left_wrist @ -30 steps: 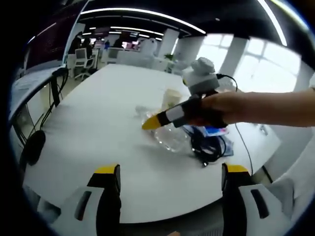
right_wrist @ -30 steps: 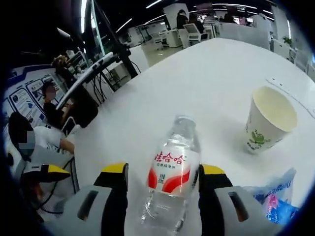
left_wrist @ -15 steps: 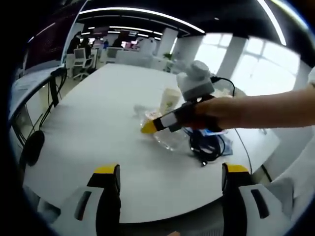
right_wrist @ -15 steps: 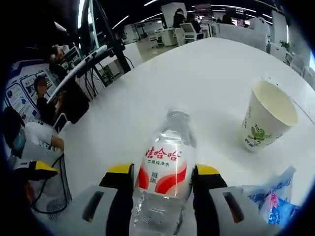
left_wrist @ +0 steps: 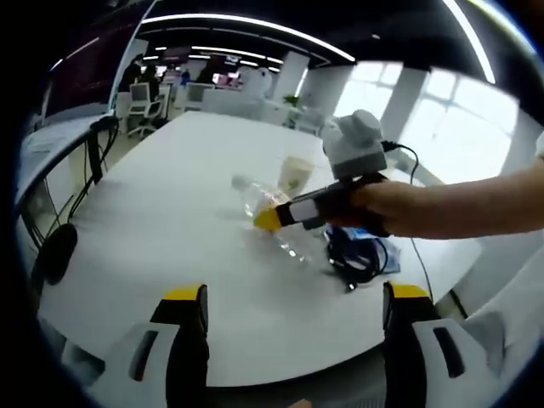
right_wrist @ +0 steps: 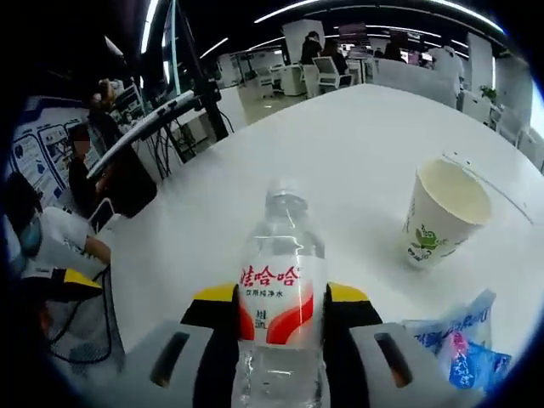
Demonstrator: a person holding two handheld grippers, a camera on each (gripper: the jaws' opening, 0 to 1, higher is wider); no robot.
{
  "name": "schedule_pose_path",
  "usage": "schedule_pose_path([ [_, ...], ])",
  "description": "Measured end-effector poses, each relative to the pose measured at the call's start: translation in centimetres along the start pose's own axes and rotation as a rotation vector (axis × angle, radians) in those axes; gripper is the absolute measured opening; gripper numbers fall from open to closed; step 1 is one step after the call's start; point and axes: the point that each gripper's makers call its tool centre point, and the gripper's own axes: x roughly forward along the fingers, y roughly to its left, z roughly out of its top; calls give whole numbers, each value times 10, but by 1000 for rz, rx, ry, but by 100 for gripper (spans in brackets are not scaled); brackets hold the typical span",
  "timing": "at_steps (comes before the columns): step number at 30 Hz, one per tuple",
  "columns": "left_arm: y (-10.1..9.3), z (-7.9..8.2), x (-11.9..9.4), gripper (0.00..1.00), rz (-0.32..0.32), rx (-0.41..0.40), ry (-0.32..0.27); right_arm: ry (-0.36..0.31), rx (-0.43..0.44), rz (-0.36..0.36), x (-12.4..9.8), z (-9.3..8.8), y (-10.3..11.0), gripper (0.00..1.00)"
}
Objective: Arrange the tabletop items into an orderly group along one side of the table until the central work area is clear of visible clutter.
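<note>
A clear water bottle (right_wrist: 280, 297) with a red and white label stands between my right gripper's (right_wrist: 280, 294) jaws, which are shut on its body. In the left gripper view that right gripper (left_wrist: 270, 218), held by a hand (left_wrist: 387, 204), grips the bottle (left_wrist: 259, 197) just above the white table (left_wrist: 161, 195). A paper cup (right_wrist: 442, 212) stands open-topped to the bottle's right; the cup (left_wrist: 297, 172) sits just behind the gripper in the left gripper view. My left gripper (left_wrist: 295, 294) hangs open at the table's near edge with nothing between its fingers.
A blue snack packet (right_wrist: 455, 353) lies near the right gripper. A black coiled cable (left_wrist: 353, 255) rests on the table by the packet (left_wrist: 384, 252). Desks, chairs and seated people (right_wrist: 51, 238) lie beyond the table's edge.
My right gripper's jaws have closed from either side of the bottle onto its body. The bottle has come up off the table a little. The left gripper has not moved.
</note>
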Motion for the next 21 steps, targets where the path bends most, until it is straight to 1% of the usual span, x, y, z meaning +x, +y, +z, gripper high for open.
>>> schedule_pose_path([
  [2, -1, 2, -1, 81, -2, -10, -10, -32, 5, 8, -10, 3, 9, 33],
  [3, -1, 3, -1, 81, -3, -19, -16, -45, 4, 12, -9, 6, 9, 33],
  [5, 0, 4, -2, 81, -4, -34, -26, -65, 1, 16, -15, 8, 10, 33],
  [8, 0, 10, -4, 81, -8, -79, -57, -124, -10, 40, -29, 15, 15, 34],
  [11, 3, 16, -7, 82, -11, -132, -90, -167, -33, 56, -41, 17, 22, 34],
  [12, 5, 19, -8, 82, -10, -160, -109, -174, -39, 61, -44, 17, 24, 34],
  [14, 8, 22, -10, 82, -8, -184, -125, -194, -75, 69, -49, 20, 31, 34],
  [16, 9, 24, -12, 82, -11, -189, -137, -215, -92, 83, -60, 21, 40, 34],
  [18, 5, 26, -13, 81, -21, -184, -148, -235, -101, 92, -59, 21, 40, 34],
  [19, 3, 27, -13, 81, -27, -182, -153, -243, -102, 95, -65, 22, 44, 34],
  [21, 4, 28, -13, 81, -41, -197, -165, -260, -107, 104, -69, 23, 48, 34],
])
